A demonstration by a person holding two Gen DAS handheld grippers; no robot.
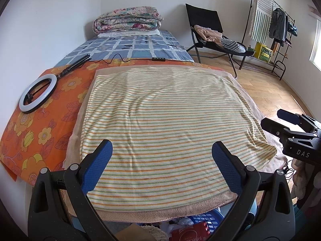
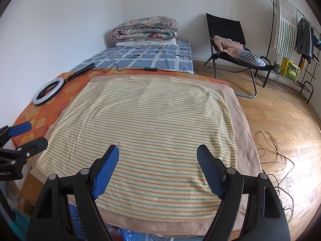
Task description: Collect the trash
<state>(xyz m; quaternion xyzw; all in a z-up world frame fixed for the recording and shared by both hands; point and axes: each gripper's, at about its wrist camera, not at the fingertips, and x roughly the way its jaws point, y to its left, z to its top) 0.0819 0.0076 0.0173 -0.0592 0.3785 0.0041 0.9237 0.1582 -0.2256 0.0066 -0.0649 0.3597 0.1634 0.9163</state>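
Both grippers hang side by side over the near edge of the striped towel, aimed along it toward the folded quilt at the far end of the bed. The left gripper has its jaws spread wide with nothing between the blue pads; the right gripper is likewise spread and empty. In the left wrist view the right gripper's body shows just off the towel's right edge, lettered "DAS". The towel lies flat, its stripes running crosswise. Below the towel's near edge a blue plastic basket holds the only trash-like items in view: a red package with pale printing too small to read, and crumpled white scraps beside it, partly hidden. Left of the towel, on the orange floral sheet, lies a ring light, its black stem pointing away toward the quilt.
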